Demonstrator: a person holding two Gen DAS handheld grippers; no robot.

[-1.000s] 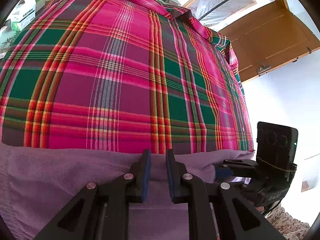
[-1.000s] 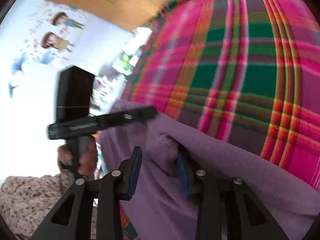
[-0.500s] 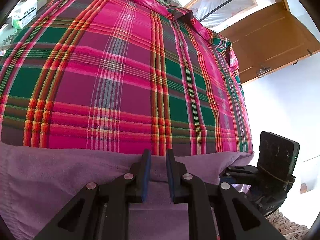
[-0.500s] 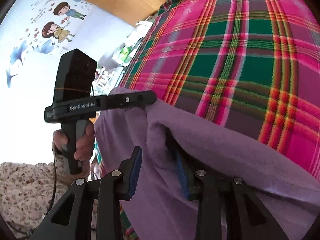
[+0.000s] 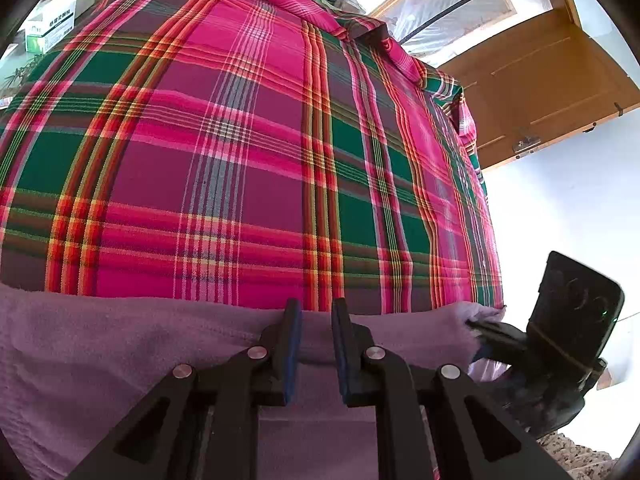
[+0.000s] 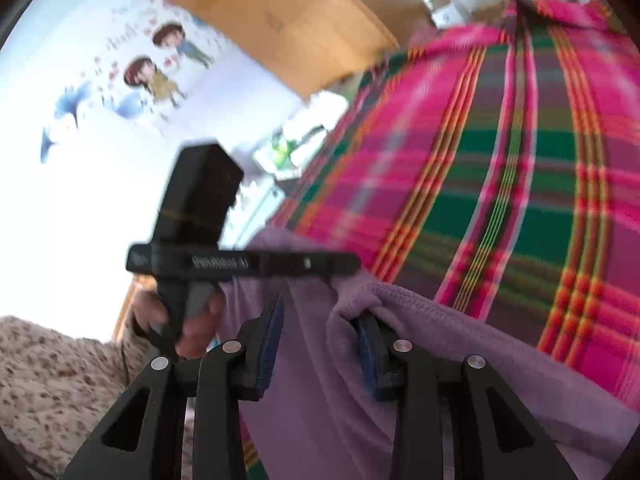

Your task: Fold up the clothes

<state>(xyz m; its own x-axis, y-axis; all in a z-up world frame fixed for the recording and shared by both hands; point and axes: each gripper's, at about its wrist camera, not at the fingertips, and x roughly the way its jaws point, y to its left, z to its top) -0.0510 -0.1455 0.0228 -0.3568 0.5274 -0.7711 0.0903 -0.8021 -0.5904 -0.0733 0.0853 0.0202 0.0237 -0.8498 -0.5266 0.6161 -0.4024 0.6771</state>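
A purple garment (image 5: 120,344) lies along the near edge of a counter that is covered by a plaid cloth (image 5: 248,152) in pink, green and orange. The left tool (image 5: 314,310) points at the far hem of the garment; its two fingers stand close together with a narrow gap, and the purple fabric passes between them, so it seems to pinch the hem (the contact itself is hard to see). In the right wrist view the right tool (image 6: 320,320) is spread wide, and a raised fold of the garment (image 6: 440,360) sits between its fingers, touching the right pad. This view is blurred. The left tool (image 6: 344,264) appears there from the side, held by a hand (image 6: 180,320) with a flowered sleeve (image 6: 52,380). A white wall carries cartoon stickers (image 6: 160,64), and a wooden door (image 5: 540,80) stands beyond the counter.
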